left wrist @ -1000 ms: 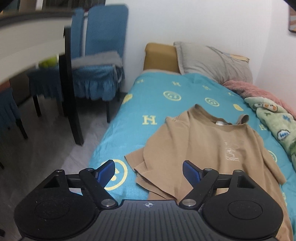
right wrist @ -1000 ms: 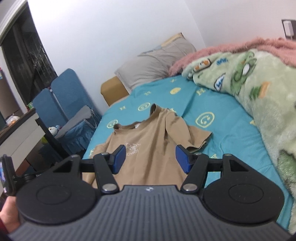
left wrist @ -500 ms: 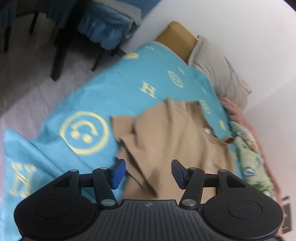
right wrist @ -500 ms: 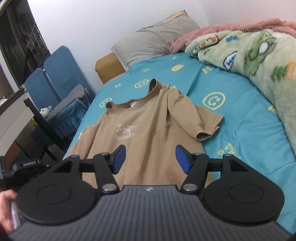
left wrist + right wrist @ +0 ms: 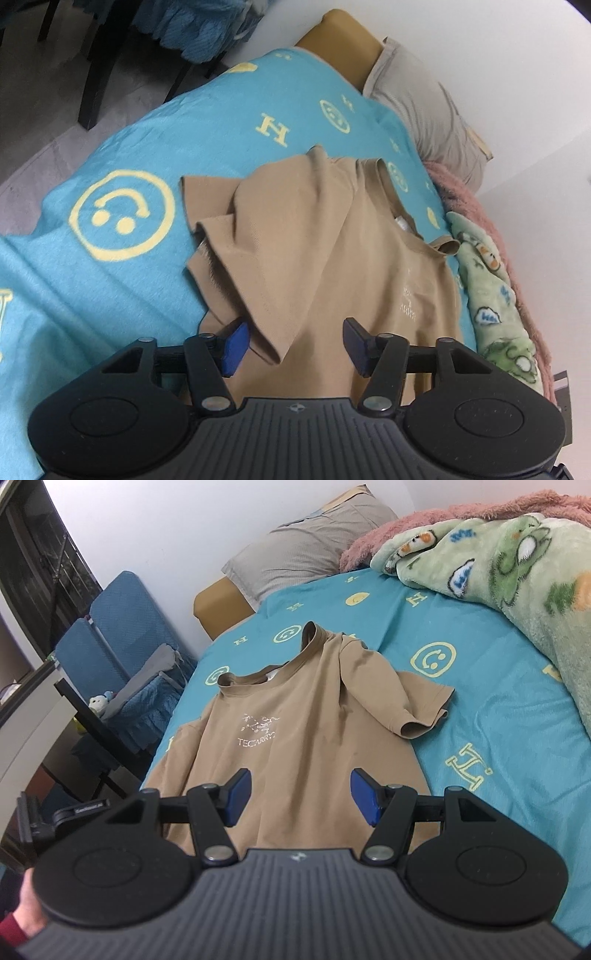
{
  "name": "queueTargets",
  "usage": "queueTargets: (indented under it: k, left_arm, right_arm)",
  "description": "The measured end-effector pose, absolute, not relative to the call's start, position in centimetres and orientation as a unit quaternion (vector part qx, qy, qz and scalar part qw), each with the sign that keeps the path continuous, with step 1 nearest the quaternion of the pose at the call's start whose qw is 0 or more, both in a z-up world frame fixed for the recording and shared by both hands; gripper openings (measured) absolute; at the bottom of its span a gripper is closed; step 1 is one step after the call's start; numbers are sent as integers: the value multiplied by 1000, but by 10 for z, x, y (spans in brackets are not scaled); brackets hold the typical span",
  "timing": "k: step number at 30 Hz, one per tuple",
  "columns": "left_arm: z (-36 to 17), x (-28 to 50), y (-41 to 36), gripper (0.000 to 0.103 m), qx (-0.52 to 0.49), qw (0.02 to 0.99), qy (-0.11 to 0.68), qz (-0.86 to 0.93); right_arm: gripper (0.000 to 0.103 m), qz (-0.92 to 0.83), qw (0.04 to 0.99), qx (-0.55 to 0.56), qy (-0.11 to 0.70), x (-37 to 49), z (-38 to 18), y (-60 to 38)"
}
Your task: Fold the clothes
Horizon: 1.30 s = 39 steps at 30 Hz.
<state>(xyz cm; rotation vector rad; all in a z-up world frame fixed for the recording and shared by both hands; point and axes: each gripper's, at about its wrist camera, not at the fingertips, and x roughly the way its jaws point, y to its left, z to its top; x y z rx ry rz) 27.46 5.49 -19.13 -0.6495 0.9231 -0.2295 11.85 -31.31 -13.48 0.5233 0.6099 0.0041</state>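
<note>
**Tan T-shirt spread on the bed, no fold made yet**

Left wrist view, left to right: at far left, turquoise bed cover (image 5: 155, 122) with a yellow smiley print; toward centre, the tan T-shirt (image 5: 314, 236) lying front up across the cover, one sleeve (image 5: 218, 236) bunched and doubled over itself at centre left; at lower centre, the left gripper (image 5: 293, 345) low over the shirt's side, jaws closing, a flap of the bunched sleeve's cloth lying between them, left blue pad just beside the flap's edge, right pad apart from the cloth, so nothing pinched yet; at upper right, a grey pillow (image 5: 424, 110); down the right edge, a green printed blanket (image 5: 491, 295).

Right wrist view, left to right: at lower left edge, a hand in a red sleeve (image 5: 22, 904); at left, blue chairs (image 5: 122, 635); at centre, the same shirt, collar toward the top of the frame, pale chest print readable, the other sleeve (image 5: 417, 705) thrown out to the right with its cuff curled; at lower centre, the right gripper (image 5: 301, 795) over the shirt's lower body, jaws apart, nothing between the pads but the flat cloth beneath, nothing grasped; at right, the blanket heaped along the bed's edge.

Judged progress: very early; shirt laid out but rumpled; still left: smoothing sleeves, folding both sides inward, folding lengthwise.
</note>
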Motion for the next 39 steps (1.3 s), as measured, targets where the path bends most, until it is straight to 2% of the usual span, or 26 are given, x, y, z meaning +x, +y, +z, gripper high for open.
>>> queueTargets:
  k: [1, 2, 3, 8, 12, 15, 16, 17, 19, 20, 24, 27, 30, 31, 32, 33, 34, 39]
  left_arm:
    - [-191, 275, 53, 19, -296, 843, 435, -110]
    - [-190, 276, 51, 10, -285, 847, 434, -112]
    - [-188, 276, 49, 6, -272, 853, 431, -114]
    - [-159, 264, 35, 6, -177, 901, 375, -130]
    - [-140, 253, 28, 16, -102, 925, 341, -135]
    - [-133, 246, 21, 16, -35, 934, 330, -132]
    - [-132, 245, 18, 20, -10, 934, 328, -139]
    - [-132, 242, 14, 24, 23, 934, 324, -148]
    - [-135, 236, 3, 49, 99, 931, 312, -159]
    - [-137, 232, -3, 53, 135, 928, 305, -165]
    - [-157, 223, -22, 61, 221, 910, 290, -199]
    - [-183, 224, -35, 60, 281, 894, 289, -198]
    - [-204, 234, -38, 53, 308, 894, 283, -164]
    - [-207, 239, -36, 38, 298, 898, 285, -155]
    - [-207, 243, -31, 28, 278, 904, 287, -150]
    - [-203, 250, -26, 10, 250, 912, 291, -145]
    - [-197, 258, -20, 5, 221, 920, 293, -140]
    - [-146, 323, 22, 3, 99, 949, 287, -81]
  right_arm:
    - [63, 2, 920, 256, 297, 118, -135, -313]
    - [63, 3, 919, 256, 299, 119, -135, -312]
    - [63, 3, 919, 257, 300, 119, -136, -312]
    - [63, 0, 918, 257, 301, 120, -137, -312]
    - [63, 0, 917, 260, 303, 120, -139, -312]
    - [63, 2, 916, 264, 303, 120, -139, -314]
    - [63, 2, 915, 265, 303, 121, -139, -314]
    - [63, 3, 915, 267, 303, 120, -139, -315]
    - [63, 4, 913, 271, 304, 120, -140, -316]
    - [63, 5, 913, 273, 304, 121, -140, -316]
    - [63, 5, 911, 277, 306, 122, -142, -317]
    - [63, 4, 909, 278, 310, 123, -144, -318]
    - [63, 4, 907, 279, 315, 124, -146, -318]
    - [63, 3, 907, 279, 316, 124, -146, -317]
    - [63, 2, 907, 279, 317, 124, -147, -317]
    - [63, 2, 906, 279, 317, 124, -147, -317]
    - [63, 1, 906, 279, 318, 124, -147, -317]
    - [63, -2, 906, 273, 323, 127, -149, -316]
